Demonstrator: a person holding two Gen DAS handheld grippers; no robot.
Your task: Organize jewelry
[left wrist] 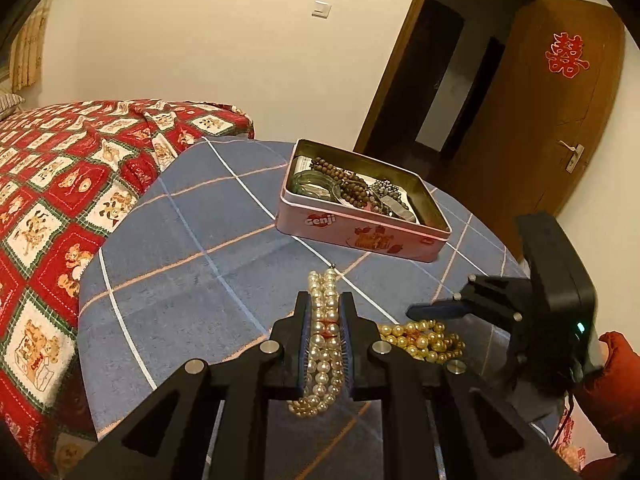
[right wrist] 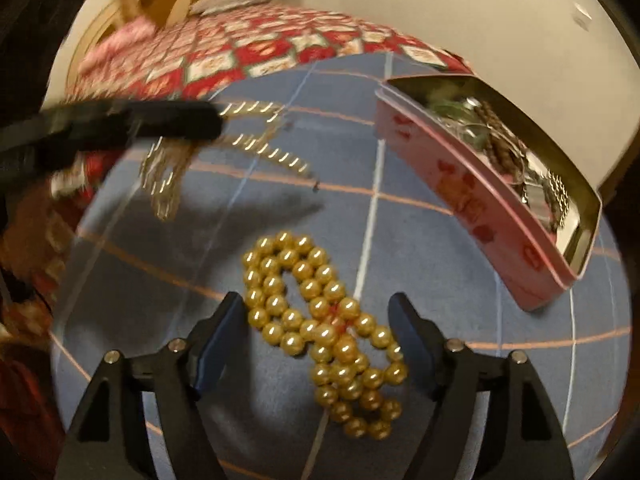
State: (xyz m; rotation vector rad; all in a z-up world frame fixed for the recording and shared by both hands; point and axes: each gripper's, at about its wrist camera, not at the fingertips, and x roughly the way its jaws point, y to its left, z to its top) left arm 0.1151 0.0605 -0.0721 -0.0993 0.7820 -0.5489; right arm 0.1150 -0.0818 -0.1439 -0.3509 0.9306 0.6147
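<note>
My left gripper (left wrist: pixel 326 300) is shut on a white pearl necklace (left wrist: pixel 324 344), whose loops stick out past the fingertips and hang behind them. In the right wrist view this necklace (right wrist: pixel 256 148) is a blur, held above the cloth over its own shadow. A gold pearl strand (right wrist: pixel 280 276) lies bunched on the blue checked cloth (right wrist: pixel 420 320). My right gripper (right wrist: pixel 318 304) stands open over the strand, one finger on each side, pads clear of the beads. From the left wrist view the gold strand (left wrist: pixel 424 340) lies under the right gripper's fingers (left wrist: pixel 432 312).
An open pink tin (left wrist: pixel 360 236) beyond both grippers holds wooden bead bracelets, a glass bangle and metal beads. A bed with a red patterned quilt (left wrist: pixel 60 184) borders the round table on the left. A brown door (left wrist: pixel 540 100) stands behind. A red sleeve (left wrist: pixel 616 368) shows at right.
</note>
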